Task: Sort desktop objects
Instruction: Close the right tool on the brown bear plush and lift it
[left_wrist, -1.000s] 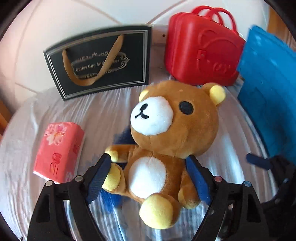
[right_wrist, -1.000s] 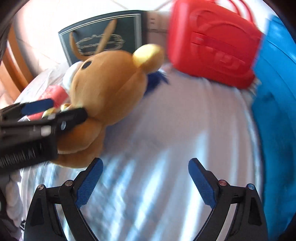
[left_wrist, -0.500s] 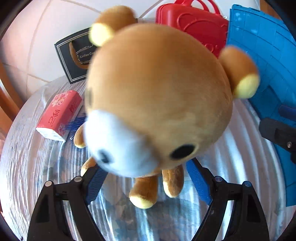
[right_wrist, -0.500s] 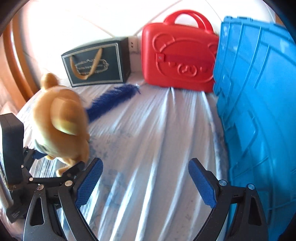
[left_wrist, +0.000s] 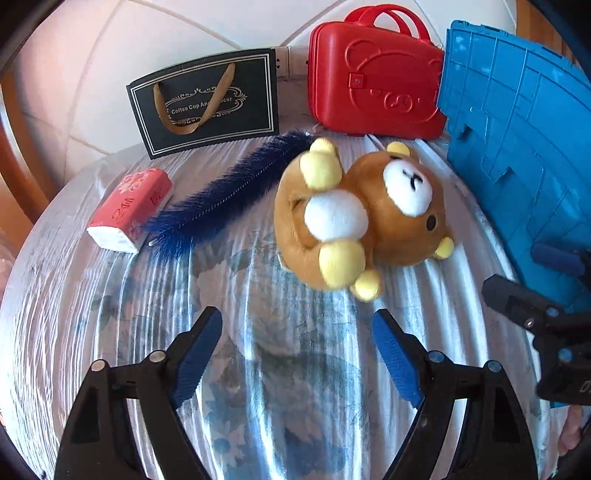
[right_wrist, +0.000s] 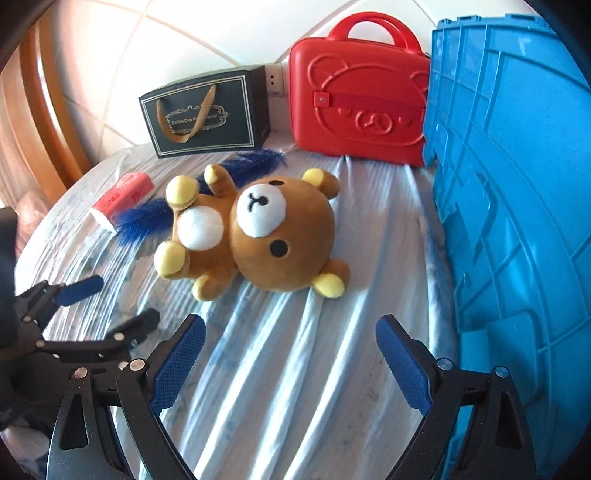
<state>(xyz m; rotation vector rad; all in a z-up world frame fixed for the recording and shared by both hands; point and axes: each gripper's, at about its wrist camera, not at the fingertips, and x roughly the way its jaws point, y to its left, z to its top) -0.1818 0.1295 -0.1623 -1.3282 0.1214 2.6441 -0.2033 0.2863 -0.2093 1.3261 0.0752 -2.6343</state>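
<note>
A brown plush bear lies on its back on the pale cloth, free of both grippers; it also shows in the right wrist view. My left gripper is open and empty, just short of the bear. My right gripper is open and empty, also just short of it. A blue feather lies left of the bear, partly behind it in the right wrist view. A red tissue pack lies further left. The left gripper shows at the left of the right wrist view.
A blue plastic crate stands along the right side. A red bear-embossed case and a black gift bag stand at the back by the tiled wall. The right gripper's body shows at the left view's right edge.
The bear was held in my left gripper and lifted close to the camera. Now it is released and lies on the cloth by the crate. The left gripper has opened and drawn back.
</note>
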